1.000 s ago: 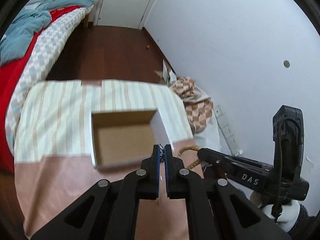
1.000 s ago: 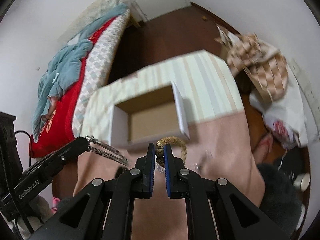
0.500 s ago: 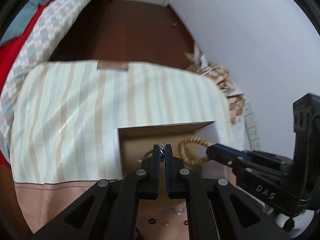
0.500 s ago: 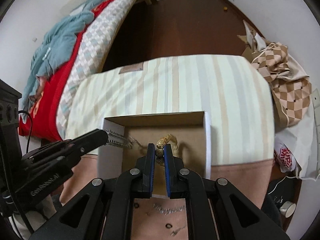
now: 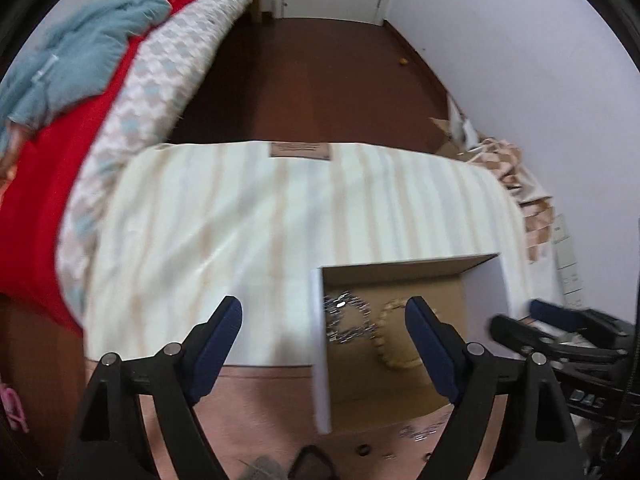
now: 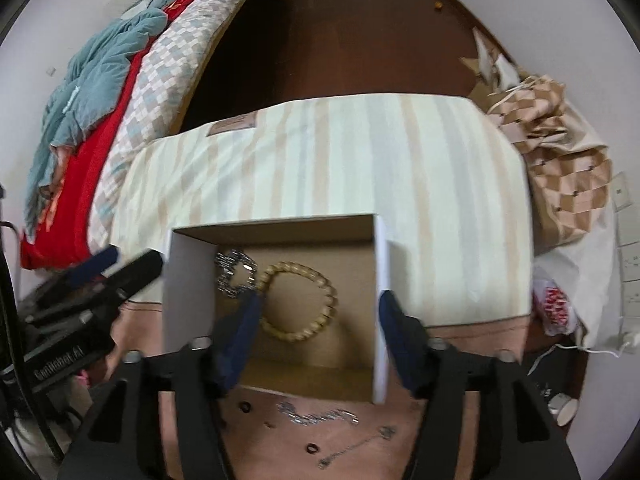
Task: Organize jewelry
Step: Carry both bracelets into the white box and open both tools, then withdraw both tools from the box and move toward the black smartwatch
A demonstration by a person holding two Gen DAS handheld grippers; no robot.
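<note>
Bracelet [image 6: 298, 300] and chain [image 6: 234, 274] in box [image 6: 188, 292] | left claw [image 5: 324, 320] released | right claw [image 6: 316, 312] released

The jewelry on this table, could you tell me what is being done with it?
A person with two handheld grippers is sorting it into a cardboard box. A beaded bracelet and a silver chain lie inside. The left gripper and right gripper are both open, holding nothing. Another chain and small rings wait in front of the box.
</note>
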